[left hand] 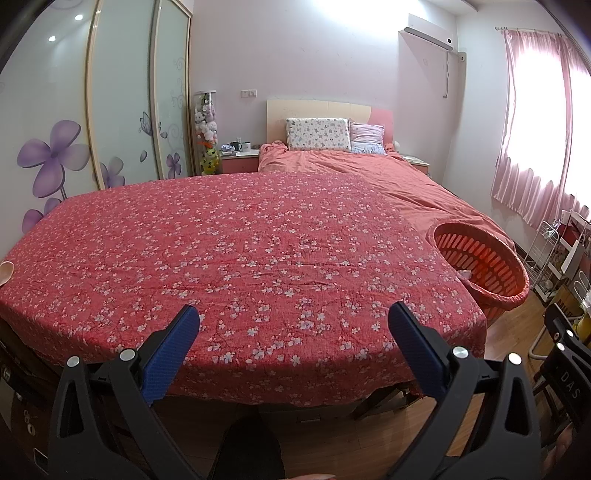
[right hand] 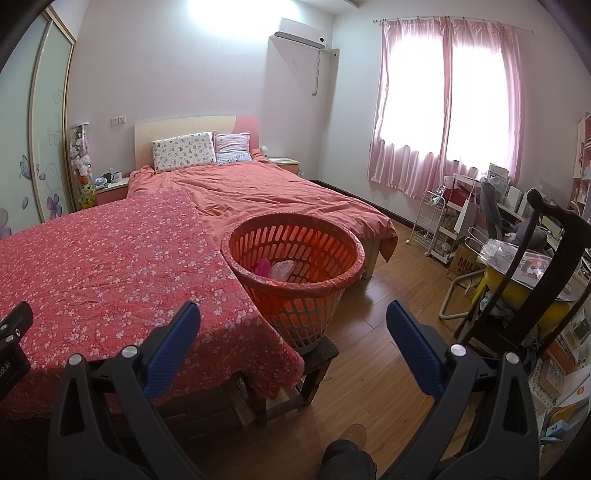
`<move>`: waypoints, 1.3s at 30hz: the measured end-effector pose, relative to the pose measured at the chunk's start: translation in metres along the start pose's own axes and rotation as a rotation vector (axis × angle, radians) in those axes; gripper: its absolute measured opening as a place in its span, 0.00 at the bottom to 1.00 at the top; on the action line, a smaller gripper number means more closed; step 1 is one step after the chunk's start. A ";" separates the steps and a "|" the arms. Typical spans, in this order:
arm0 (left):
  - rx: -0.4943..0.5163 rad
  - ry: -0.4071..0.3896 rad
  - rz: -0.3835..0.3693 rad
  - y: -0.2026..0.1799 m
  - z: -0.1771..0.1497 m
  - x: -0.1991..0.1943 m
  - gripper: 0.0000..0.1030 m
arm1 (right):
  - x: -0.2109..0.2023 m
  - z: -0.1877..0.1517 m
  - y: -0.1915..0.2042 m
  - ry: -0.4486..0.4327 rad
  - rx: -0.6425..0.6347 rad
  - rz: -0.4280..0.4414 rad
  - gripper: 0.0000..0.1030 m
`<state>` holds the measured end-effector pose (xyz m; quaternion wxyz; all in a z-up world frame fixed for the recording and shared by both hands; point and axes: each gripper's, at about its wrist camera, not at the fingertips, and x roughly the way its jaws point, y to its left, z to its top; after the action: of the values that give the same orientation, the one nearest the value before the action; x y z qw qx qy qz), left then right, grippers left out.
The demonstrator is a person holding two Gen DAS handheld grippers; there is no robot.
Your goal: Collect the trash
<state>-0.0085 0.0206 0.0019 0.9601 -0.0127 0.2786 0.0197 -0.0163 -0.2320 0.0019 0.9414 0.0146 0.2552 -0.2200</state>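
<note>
Pale walls enclose a bedroom with a wooden floor (right hand: pixel 388 266); a bed (right hand: pixel 266 192) under a salmon duvet stands against the far wall, two pillows (right hand: pixel 184 151) at its cream headboard (right hand: pixel 184 125). Pink curtains (right hand: pixel 443 103) glow with daylight at the right; an air conditioner (right hand: pixel 301 33) hangs high; a wardrobe with purple flower decals (left hand: pixel 51 155) lines the left wall.

slatted plastic basket (right hand: pixel 295 266), floral cloth tablecloth (left hand: pixel 236 258)
</note>
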 end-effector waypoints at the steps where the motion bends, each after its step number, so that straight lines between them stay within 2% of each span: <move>1: 0.000 0.000 0.001 0.000 0.000 0.000 0.98 | 0.000 0.000 0.000 0.000 0.000 0.000 0.96; 39: 0.001 0.007 0.001 0.002 -0.006 0.002 0.98 | 0.001 -0.003 0.002 0.005 -0.001 0.002 0.96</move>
<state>-0.0100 0.0220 -0.0040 0.9592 -0.0120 0.2819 0.0197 -0.0159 -0.2300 -0.0019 0.9409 0.0147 0.2579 -0.2190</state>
